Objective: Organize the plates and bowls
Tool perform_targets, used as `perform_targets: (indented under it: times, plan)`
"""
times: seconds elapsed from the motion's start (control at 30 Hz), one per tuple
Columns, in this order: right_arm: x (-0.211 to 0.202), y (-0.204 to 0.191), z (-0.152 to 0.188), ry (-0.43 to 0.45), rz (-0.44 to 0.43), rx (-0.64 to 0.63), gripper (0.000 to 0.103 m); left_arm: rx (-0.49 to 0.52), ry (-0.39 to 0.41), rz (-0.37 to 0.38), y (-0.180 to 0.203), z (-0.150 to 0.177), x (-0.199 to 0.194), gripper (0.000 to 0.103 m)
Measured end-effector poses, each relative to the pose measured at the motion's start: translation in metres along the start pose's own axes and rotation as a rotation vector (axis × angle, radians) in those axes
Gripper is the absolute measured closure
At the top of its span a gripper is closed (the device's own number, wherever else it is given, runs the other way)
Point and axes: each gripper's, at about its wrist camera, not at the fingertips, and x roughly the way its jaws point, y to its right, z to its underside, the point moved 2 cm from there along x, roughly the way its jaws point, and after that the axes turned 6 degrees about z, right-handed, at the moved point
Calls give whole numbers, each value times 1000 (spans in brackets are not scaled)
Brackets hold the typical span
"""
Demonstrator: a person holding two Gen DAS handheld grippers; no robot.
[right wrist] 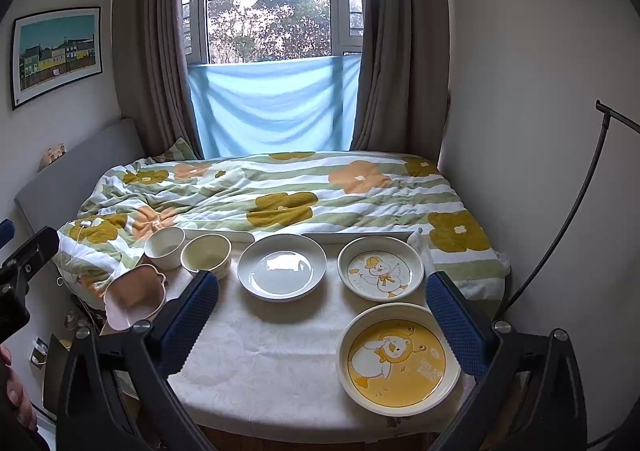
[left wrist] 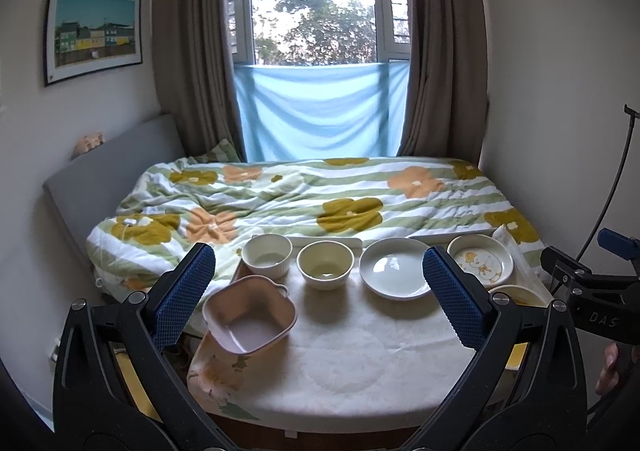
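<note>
On a table with a white cloth (right wrist: 272,355) stand two cream bowls (left wrist: 267,255) (left wrist: 326,265), a plain white plate (right wrist: 282,266), a white duck plate (right wrist: 380,269) and a yellow duck plate (right wrist: 398,359). A pink square bowl (left wrist: 250,315) leans tilted at the table's left edge. My left gripper (left wrist: 320,299) hangs open above the table's near half, nothing between its blue pads. My right gripper (right wrist: 324,325) is open too, with its right finger beside the yellow duck plate.
A bed with a flowered quilt (left wrist: 304,195) lies right behind the table. Curtains and a window stand beyond. A black stand pole (right wrist: 576,203) rises at the right by the wall. A person's hand (left wrist: 614,367) holds the other gripper.
</note>
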Motion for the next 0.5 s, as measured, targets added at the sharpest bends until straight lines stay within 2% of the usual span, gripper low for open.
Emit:
perform_targets:
  times: [0.5]
  plan:
    - [7, 1, 2, -6, 2, -1, 0, -2, 4, 6, 2, -3, -3, 0]
